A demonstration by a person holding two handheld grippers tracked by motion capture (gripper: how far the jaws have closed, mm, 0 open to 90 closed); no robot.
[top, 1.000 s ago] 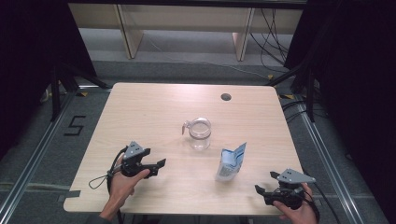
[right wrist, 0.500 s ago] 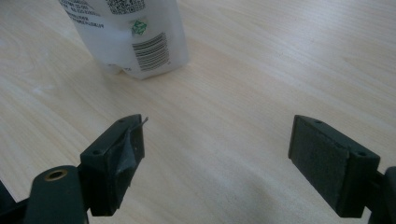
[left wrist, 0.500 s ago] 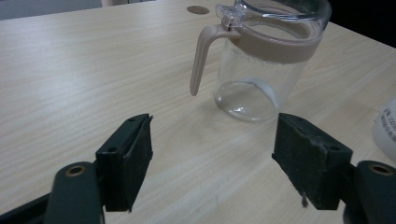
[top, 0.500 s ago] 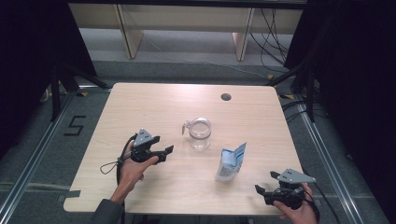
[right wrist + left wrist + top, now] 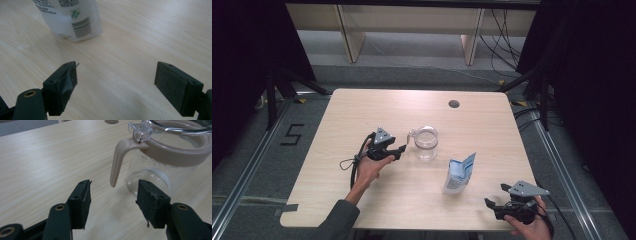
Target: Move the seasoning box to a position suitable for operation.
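Observation:
A clear glass jug point(image 5: 426, 142) with a beige collar stands mid-table, its beige handle point(image 5: 117, 157) pointing left. My left gripper point(image 5: 402, 148) sits right at that handle. In the left gripper view the jaws point(image 5: 113, 192) have just been closing and stand half open. The handle's lower tip hangs in line with the gap, just beyond the pads point(image 5: 83, 195), which touch nothing. A white and blue pouch point(image 5: 458, 173) stands upright to the jug's right. My right gripper point(image 5: 489, 204) rests near the front right edge, open and empty, with the pouch point(image 5: 72, 20) ahead of it.
The wooden table point(image 5: 362, 110) has a round cable hole point(image 5: 454, 104) near its far edge. A cable loop point(image 5: 347, 163) trails from the left gripper across the table. Dark frames and floor rails surround the table.
My left gripper has moved forward and right across the table, up to the jug's handle, and its jaws have narrowed. The right gripper, jug and pouch have stayed put.

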